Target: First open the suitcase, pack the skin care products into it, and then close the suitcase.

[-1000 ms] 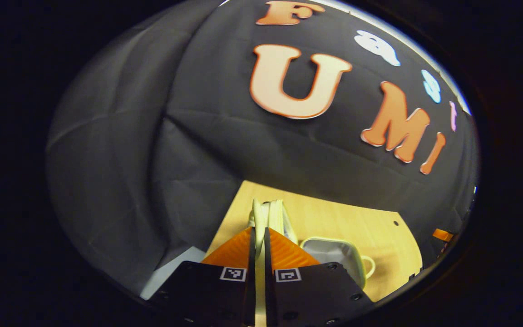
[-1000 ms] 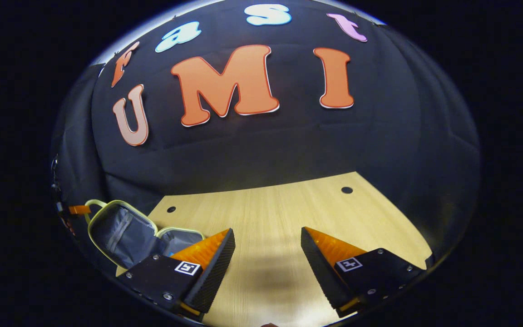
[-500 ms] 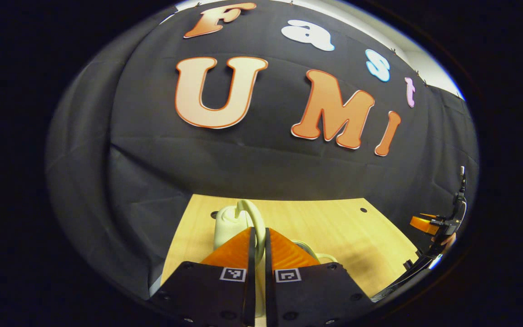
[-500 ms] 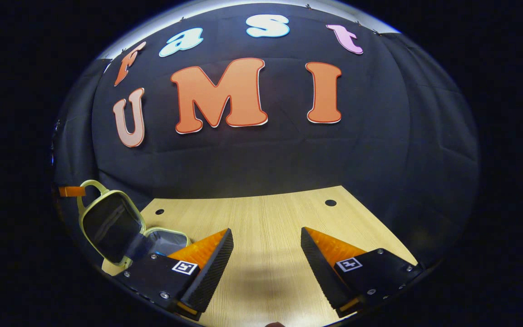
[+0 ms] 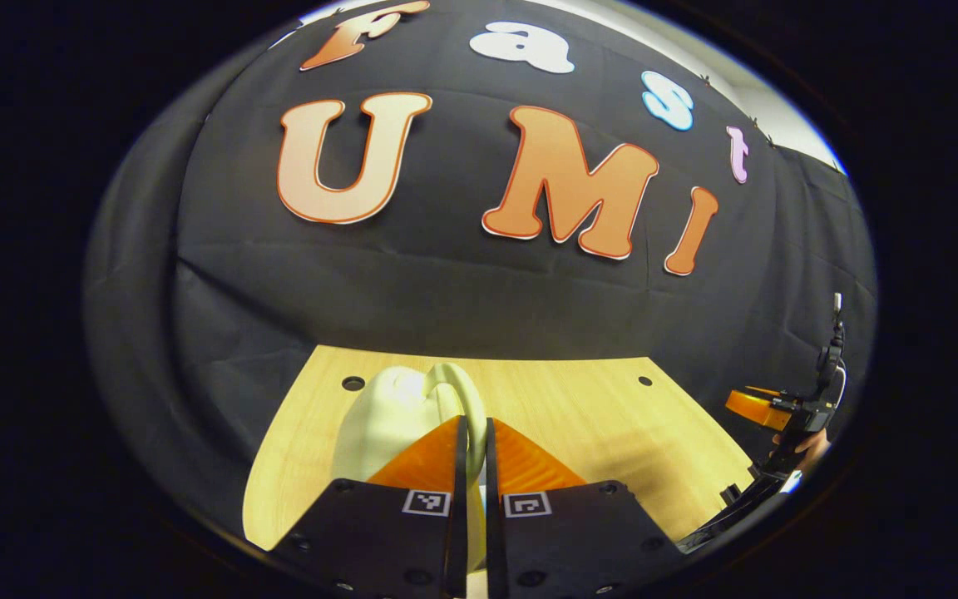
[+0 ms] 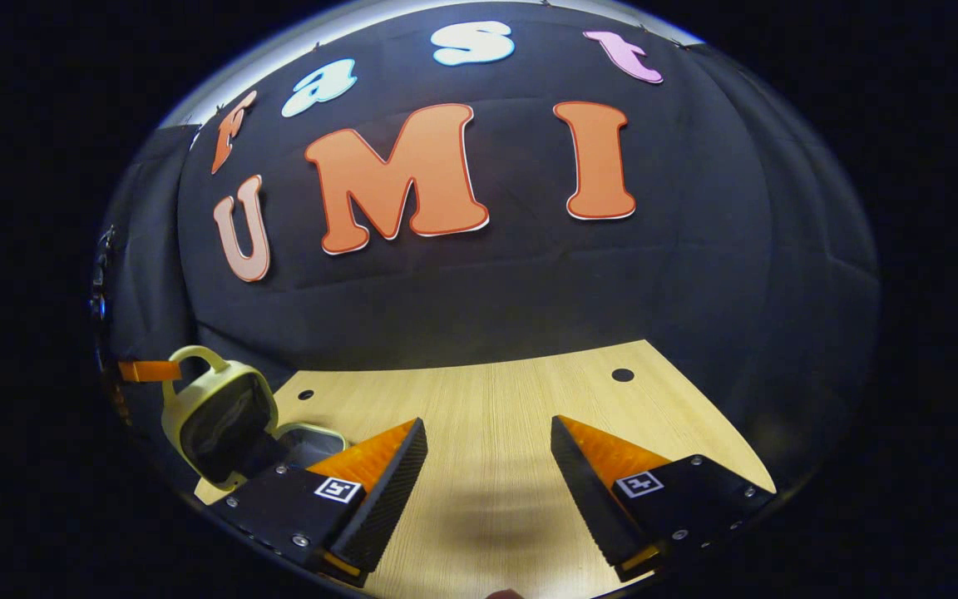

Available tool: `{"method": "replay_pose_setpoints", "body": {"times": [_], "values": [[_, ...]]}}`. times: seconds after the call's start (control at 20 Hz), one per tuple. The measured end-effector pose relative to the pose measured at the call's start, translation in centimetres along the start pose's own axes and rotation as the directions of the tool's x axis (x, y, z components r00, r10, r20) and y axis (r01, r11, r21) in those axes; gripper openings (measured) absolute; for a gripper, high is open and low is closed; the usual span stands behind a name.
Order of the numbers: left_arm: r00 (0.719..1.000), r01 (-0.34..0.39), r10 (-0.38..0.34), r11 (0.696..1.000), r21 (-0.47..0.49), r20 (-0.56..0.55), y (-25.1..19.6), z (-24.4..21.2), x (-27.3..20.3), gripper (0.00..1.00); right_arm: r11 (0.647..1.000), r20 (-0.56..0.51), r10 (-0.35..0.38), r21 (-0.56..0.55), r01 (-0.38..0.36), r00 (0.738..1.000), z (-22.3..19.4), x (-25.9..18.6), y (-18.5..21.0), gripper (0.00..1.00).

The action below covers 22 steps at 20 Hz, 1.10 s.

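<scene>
On table [image 6: 496, 399]: 1 suitcase [image 6: 217, 416], lid half-raised, 2 grippers.

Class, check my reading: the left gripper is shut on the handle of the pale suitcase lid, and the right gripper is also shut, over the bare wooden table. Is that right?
Not quite. The right gripper is open; the right gripper view shows its fingers wide apart over the bare wooden table. The rest holds: the left gripper is shut on the handle of the pale suitcase lid.
</scene>
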<state>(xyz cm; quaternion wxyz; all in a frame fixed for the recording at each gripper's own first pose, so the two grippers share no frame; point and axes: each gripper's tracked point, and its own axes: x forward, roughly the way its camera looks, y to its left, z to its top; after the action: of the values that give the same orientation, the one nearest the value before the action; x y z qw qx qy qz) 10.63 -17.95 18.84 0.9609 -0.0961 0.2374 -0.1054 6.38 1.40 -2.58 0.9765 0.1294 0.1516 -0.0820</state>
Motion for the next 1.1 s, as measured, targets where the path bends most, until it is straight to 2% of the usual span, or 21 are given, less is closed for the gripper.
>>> {"method": "replay_pose_setpoints", "body": {"times": [0.25, 0.65, 0.9, 1.05, 1.1], "values": [[0.994, 0.071, -0.072, 0.997, -0.018, -0.080, -6.8, -4.6, 4.1, 0.09, 1.000, 0.043, 0.002, -0.014, -0.001, 0.999, 1.5, 0.6, -3.2, 0.95], [0.970, 0.102, -0.106, 0.994, -0.027, -0.218, -11.8, -12.2, 8.0, 0.10, 0.999, 0.016, 0.022, -0.037, -0.022, 1.000, 0.7, 1.6, -5.6, 0.95], [0.952, 0.081, -0.053, 0.994, 0.078, -0.303, -12.9, -16.6, 10.1, 0.10, 0.997, 0.003, 0.053, -0.050, -0.052, 0.999, 0.4, 2.1, -5.5, 0.95], [0.940, 0.046, -0.001, 0.991, 0.123, -0.343, -13.4, -18.8, 11.3, 0.10, 0.996, -0.005, 0.075, -0.057, -0.075, 0.997, 0.2, 2.3, -5.1, 0.95], [0.934, 0.030, 0.024, 0.989, 0.147, -0.356, -13.5, -19.3, 11.4, 0.07, 0.995, -0.008, 0.083, -0.061, -0.084, 0.996, 0.1, 2.4, -5.0, 0.95]]}}
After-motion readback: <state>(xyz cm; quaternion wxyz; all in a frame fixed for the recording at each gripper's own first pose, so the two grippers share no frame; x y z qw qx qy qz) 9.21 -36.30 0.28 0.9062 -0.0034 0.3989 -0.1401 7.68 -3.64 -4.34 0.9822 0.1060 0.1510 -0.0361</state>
